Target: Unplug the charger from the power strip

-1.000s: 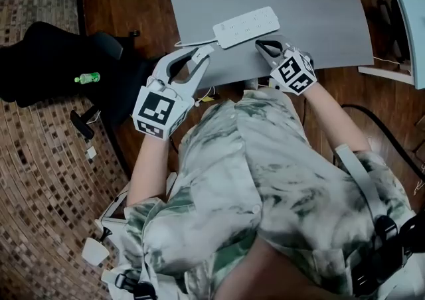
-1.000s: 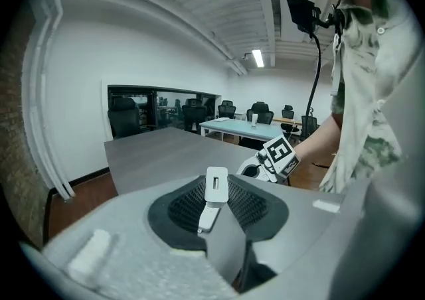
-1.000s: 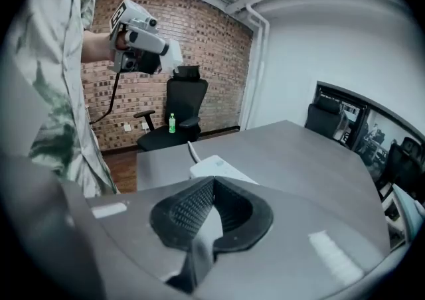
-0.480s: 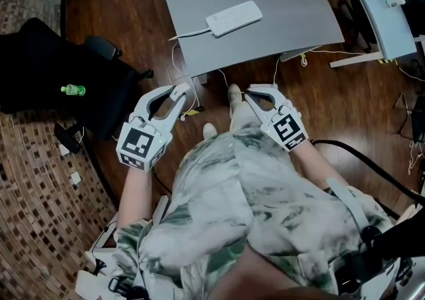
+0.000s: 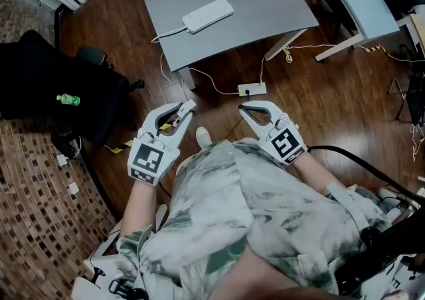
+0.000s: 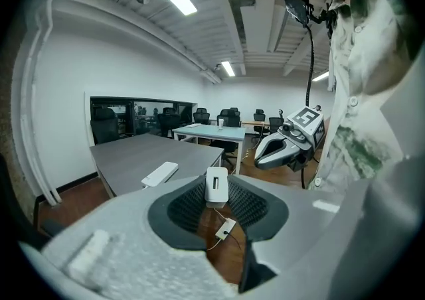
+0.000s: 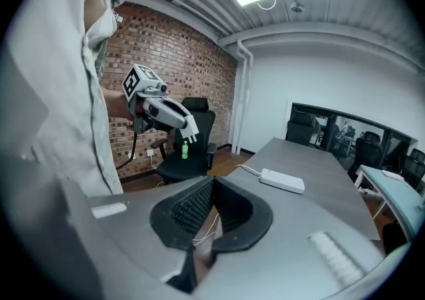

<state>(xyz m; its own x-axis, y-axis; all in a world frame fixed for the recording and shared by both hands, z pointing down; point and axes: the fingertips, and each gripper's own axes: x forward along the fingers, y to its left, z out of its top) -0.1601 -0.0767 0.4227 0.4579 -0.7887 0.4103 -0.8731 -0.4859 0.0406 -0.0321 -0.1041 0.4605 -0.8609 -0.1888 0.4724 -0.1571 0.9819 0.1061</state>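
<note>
From the head view, the left gripper is clamped on a small white charger at its fingertips, held in the air over the wooden floor in front of the person's patterned shirt. The right gripper hangs beside it, well apart, its jaws drawn together on nothing. The white power strip lies on the gray table beyond both grippers, far from the charger, with a thin white cable running off its left end. A second white socket block sits on the floor under the table edge, and a green bottle rests on the black office chair to the left. In the left gripper view, the charger stands upright between the ribbed pads, which press on its two sides; the power strip lies on the table beyond, and the right gripper shows off to the right. In the right gripper view, the pads meet at their tips with only floor and loose cables seen behind them, and the left gripper, off to the left, carries the charger out at its tips before a brick wall.
</note>
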